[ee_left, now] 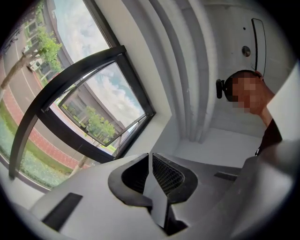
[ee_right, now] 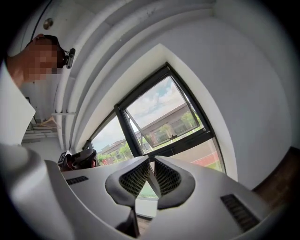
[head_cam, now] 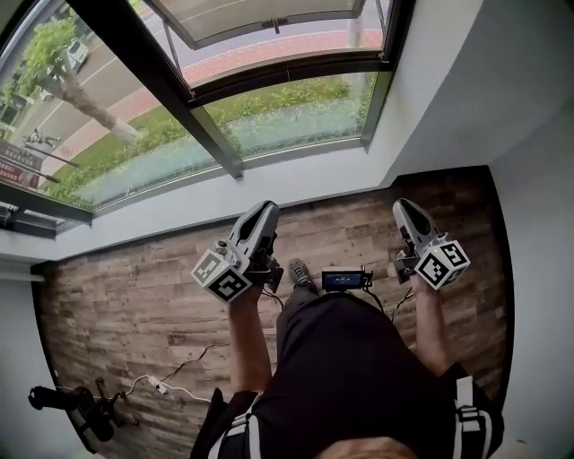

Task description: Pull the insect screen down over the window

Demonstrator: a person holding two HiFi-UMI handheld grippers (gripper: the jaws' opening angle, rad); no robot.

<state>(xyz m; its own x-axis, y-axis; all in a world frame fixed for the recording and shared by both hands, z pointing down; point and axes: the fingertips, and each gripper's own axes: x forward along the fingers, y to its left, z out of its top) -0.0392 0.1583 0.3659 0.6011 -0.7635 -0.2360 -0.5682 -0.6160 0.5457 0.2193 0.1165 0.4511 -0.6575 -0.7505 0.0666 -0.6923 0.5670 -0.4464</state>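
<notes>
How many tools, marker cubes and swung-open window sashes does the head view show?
Tools: 2, the left tool and the right tool
Marker cubes: 2, the left cube and the right cube
Open sashes: 1, the window sash
Total: 5

The floor (head_cam: 134, 305) is brown wood planking, rough-grained, and it runs up to a white wall (head_cam: 179, 211). A person's shoe (head_cam: 299, 272) stands on it near the middle. Well behind the shoe and to its left, a white cable (head_cam: 184, 389) snakes over the boards. A thinner dark cable (head_cam: 195, 359) lies between that one and the shoe. Farther out the same way, a black stand (head_cam: 72, 405) sits near the floor's edge; what it is, I cannot tell.
</notes>
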